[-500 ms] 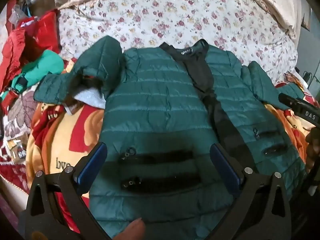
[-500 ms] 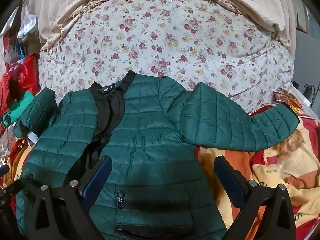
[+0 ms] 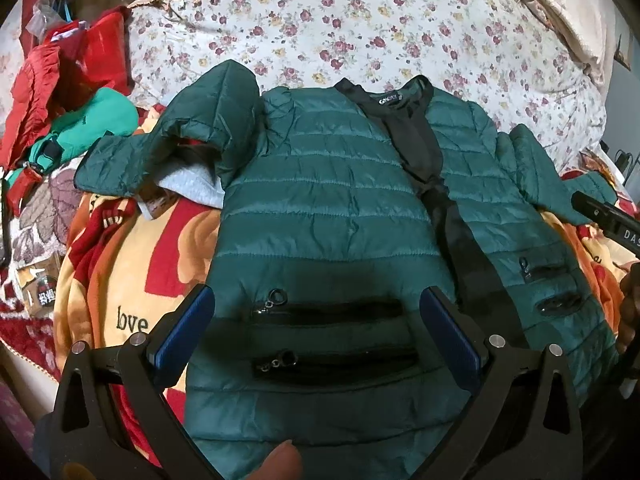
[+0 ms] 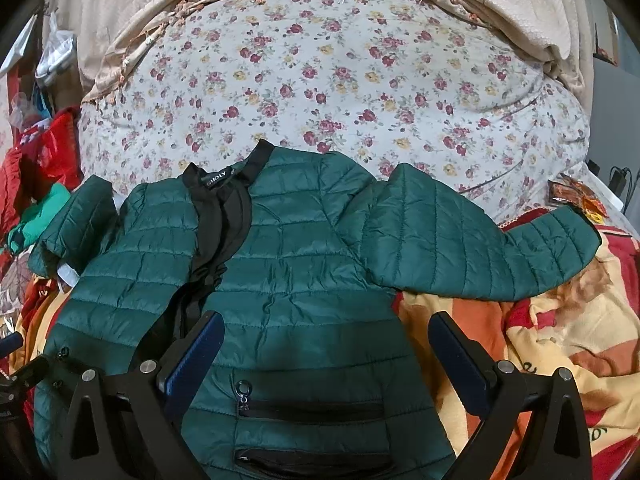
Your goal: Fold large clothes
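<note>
Little has moved since the earlier frames: both views frame the green jacket almost as before, and both tongs stand as wide as they did. From the left wrist, the left tongs point(image 3: 316, 334) are spread wide with nothing between their blue pads, hovering over the lower front of the green quilted jacket point(image 3: 332, 216), which lies face up on the bed; two black zip pockets point(image 3: 328, 312) sit right between the tongs' fingers, the black collar and placket point(image 3: 416, 136) run ahead and to the right, and one sleeve point(image 3: 168, 148) is bunched ahead to the left over a grey cloth point(image 3: 188, 192). A fingertip point(image 3: 280, 460) shows at the bottom edge just behind the tongs. Left of the tongs lies a red and yellow blanket point(image 3: 132, 280) with printed letters, and far ahead a flowered sheet point(image 3: 360, 28); red and light green clothes point(image 3: 72, 92) are heaped far to the left. Part of the right tongs point(image 3: 608, 220) enters at the right edge. From the right wrist, the right tongs point(image 4: 326, 354) are likewise wide and hold nothing, poised over the jacket's point(image 4: 304, 272) other front panel, with a zip pocket point(image 4: 312, 410) between the fingers and the other sleeve point(image 4: 480, 240) stretched ahead to the right across the blanket point(image 4: 560, 340), the flowered sheet point(image 4: 340, 80) beyond
</note>
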### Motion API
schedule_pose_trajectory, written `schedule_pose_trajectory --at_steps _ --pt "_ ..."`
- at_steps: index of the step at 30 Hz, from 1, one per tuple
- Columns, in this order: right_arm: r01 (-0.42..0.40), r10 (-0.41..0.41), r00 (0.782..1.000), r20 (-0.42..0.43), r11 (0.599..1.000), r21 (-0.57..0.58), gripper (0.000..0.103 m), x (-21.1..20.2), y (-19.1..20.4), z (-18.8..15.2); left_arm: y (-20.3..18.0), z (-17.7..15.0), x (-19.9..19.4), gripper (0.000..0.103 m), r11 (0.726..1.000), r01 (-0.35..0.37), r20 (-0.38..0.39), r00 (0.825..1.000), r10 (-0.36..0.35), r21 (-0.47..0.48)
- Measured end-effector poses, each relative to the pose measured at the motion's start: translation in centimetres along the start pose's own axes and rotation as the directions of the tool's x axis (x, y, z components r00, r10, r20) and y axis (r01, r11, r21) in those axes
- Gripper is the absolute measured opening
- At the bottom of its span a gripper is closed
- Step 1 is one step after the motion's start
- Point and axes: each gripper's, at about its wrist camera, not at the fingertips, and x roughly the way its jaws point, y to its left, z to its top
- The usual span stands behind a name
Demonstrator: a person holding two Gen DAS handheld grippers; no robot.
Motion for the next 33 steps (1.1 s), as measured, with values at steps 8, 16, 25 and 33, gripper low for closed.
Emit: schedule_pose_trajectory --at_steps 8,16,25,33 --pt "0.013 -0.013 0.999 -0.032 1.000 -0.020 0.101 0.1 -0.3 -0.1 0.6 0.2 0.4 0.103 0.999 0.007 -0.014 1.000 -0.007 -0.031" --pt "0.008 -0.008 1.000 -0.023 1.000 -0.018 0.101 0.1 -0.2 -0.2 0.8 0.1 0.7 0.103 0.999 0.010 -0.022 1.000 -0.011 -0.045" --pt "0.012 -0.013 0.999 -0.037 1.000 -0.023 0.101 0.2 -0.3 -0.1 0.9 0.0 1.0 0.103 0.999 0.004 -0.031 1.000 -0.006 -0.048" --pt "0.004 -0.004 0.999 -0.035 1.000 -0.010 0.101 0.2 -0.2 -0.1 1.6 0.4 0.8 0.103 0.996 0.029 -0.020 0.999 -0.031 -0.078"
